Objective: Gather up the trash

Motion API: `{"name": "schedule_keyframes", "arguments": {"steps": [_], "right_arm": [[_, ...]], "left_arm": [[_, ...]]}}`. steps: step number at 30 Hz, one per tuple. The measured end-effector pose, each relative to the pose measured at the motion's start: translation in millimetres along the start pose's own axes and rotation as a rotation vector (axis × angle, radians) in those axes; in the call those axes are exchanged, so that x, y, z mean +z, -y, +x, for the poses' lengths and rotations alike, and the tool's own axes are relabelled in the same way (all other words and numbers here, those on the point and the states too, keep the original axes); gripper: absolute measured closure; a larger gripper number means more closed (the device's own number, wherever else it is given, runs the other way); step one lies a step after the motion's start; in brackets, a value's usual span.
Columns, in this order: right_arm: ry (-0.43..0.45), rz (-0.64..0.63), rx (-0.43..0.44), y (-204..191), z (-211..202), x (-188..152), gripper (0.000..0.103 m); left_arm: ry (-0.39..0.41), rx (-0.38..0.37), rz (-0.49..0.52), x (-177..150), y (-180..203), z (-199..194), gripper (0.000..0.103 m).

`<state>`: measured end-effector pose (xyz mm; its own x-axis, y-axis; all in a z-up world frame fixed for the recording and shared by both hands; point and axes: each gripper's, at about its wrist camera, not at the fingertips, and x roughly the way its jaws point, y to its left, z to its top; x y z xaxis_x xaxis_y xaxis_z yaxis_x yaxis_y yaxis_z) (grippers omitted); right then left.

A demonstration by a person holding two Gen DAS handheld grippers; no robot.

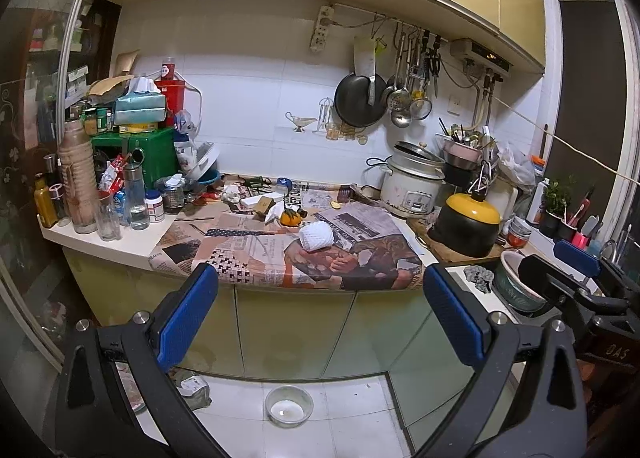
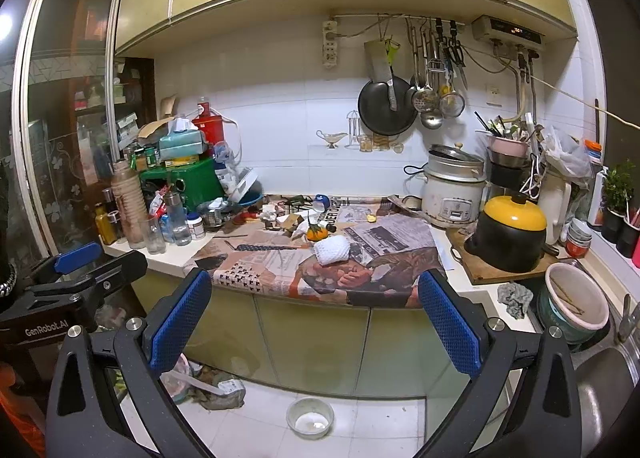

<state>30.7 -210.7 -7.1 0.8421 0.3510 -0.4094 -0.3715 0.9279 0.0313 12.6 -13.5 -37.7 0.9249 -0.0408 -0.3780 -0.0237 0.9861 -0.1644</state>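
Left wrist view: the left gripper point(image 1: 320, 318) is held in front of a cluttered kitchen counter point(image 1: 120, 246), its two blue-padded fingers point(image 1: 188, 314) spread wide with nothing between them.
Right wrist view: the right gripper point(image 2: 316, 322) faces the same counter point(image 2: 168, 258), jaws likewise spread wide and empty.
Counter cover: printed newspaper sheets point(image 1: 256, 254) lie across the middle of the worktop.
Trash, foam net: a white foam fruit net point(image 1: 316, 236) lies on the paper at about 12 o'clock from the left gripper, well beyond the fingertips; the right view shows it point(image 2: 332, 250) at 12 o'clock too.
Trash, tissue: a crumpled white tissue point(image 1: 231, 193) sits further back, at about 11 o'clock.
Orange fruit: an orange point(image 1: 291, 217) rests just behind the foam net.
Right side: a black pot with a yellow lid point(image 1: 468, 224) stands at 2 o'clock, with a white rice cooker point(image 1: 412, 186) behind it.
Floor: a small pale bowl point(image 1: 289, 405) sits on the white tiles at 6 o'clock.
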Motion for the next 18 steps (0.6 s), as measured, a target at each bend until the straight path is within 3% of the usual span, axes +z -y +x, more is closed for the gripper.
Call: {"name": "schedule_keyframes", "arguments": {"steps": [18], "right_arm": [[-0.014,-0.001,0.013,-8.7,5.9,-1.1,0.000]], "left_arm": [[-0.027,-0.018,-0.019,-0.2,-16.2,13.9,0.000]]}}
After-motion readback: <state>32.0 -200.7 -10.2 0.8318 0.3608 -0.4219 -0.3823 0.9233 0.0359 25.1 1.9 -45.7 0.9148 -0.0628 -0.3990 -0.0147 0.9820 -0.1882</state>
